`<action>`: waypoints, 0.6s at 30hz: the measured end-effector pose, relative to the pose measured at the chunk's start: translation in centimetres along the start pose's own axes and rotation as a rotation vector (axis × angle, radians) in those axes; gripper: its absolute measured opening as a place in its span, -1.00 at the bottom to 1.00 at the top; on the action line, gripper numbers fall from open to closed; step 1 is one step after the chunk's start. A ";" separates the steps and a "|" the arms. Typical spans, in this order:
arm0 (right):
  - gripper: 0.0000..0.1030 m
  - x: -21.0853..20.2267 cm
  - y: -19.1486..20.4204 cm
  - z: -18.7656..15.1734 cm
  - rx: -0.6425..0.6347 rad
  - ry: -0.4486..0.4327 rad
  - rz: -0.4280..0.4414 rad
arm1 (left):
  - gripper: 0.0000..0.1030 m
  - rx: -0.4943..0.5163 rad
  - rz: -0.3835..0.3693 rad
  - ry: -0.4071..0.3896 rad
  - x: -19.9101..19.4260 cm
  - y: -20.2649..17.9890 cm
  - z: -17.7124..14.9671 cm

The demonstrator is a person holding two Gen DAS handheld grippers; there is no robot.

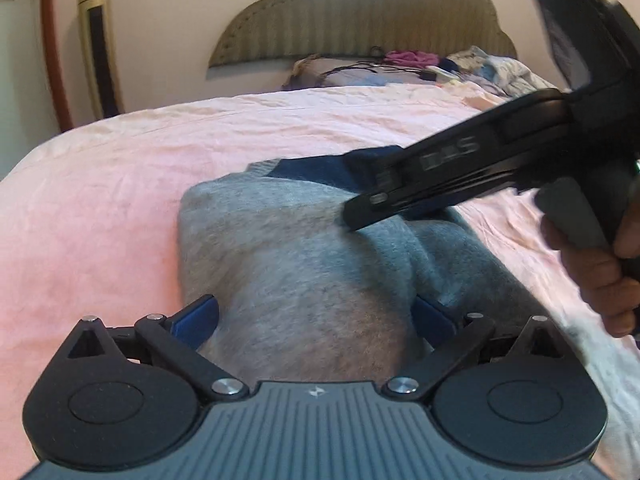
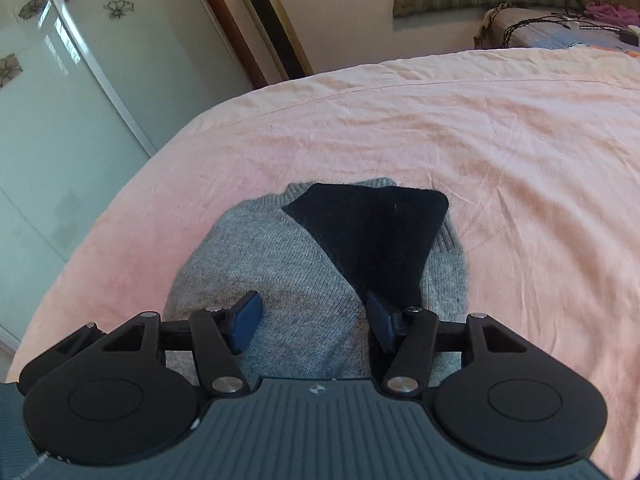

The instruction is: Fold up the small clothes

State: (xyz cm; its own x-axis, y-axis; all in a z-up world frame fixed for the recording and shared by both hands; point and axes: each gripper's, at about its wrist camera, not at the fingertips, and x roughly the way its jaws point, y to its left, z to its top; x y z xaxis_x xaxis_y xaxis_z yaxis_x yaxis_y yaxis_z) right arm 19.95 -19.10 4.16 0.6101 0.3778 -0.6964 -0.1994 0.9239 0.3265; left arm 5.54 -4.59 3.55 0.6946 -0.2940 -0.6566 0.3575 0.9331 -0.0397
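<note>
Over the grey garment point(image 1: 288, 248), only left view shows right gripper point(image 1: 352, 216).

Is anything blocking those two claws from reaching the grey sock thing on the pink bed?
Nothing visible does. The grey knitted sock with dark navy toe already lies between the open fingers of the left claw and the right claw.

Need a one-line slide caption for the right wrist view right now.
Open right gripper poised over a grey sock with navy heel, on a pink bedsheet.
</note>
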 end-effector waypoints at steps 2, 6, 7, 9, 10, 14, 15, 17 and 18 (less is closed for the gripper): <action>0.15 -2.3 -0.1 -0.2 0.054 -0.003 0.006 | 1.00 -0.122 -0.070 -0.004 -2.6 2.3 -0.8; 0.70 -7.7 -3.6 -3.5 0.178 -0.043 0.092 | 1.00 -0.474 -0.275 0.118 -3.6 7.6 -3.8; 0.68 -8.2 -4.7 -4.5 0.212 -0.025 0.111 | 0.99 -0.543 -0.325 0.144 -3.3 8.4 -4.5; 0.53 -8.0 -6.6 -6.6 0.305 0.040 0.157 | 1.00 -0.614 -0.396 0.135 -3.1 8.9 -5.0; 0.41 -7.4 -7.0 -7.6 0.332 0.084 0.180 | 1.00 -0.645 -0.433 0.144 -2.7 9.0 -5.1; -0.18 -6.2 -5.7 -9.3 0.360 0.145 0.322 | -0.07 -0.652 -0.433 0.207 -1.5 7.8 -4.8; -0.36 -5.8 -5.2 -9.6 0.344 0.161 0.317 | -0.57 -0.645 -0.415 0.230 -1.2 7.8 -4.8; -0.45 -6.1 -4.3 -9.9 0.298 0.155 0.311 | -0.65 -0.665 -0.394 0.260 -1.5 8.0 -4.9; -0.48 -6.4 -4.0 -9.9 0.279 0.156 0.314 | -0.67 -0.640 -0.385 0.246 -2.2 8.0 -4.8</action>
State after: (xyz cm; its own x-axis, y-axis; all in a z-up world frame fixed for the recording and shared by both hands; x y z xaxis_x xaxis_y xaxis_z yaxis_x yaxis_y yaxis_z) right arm 9.28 -24.63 1.01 0.4255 0.6618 -0.6172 -0.1287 0.7194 0.6826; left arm 3.86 4.54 1.03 0.4094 -0.6366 -0.6535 0.0640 0.7346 -0.6755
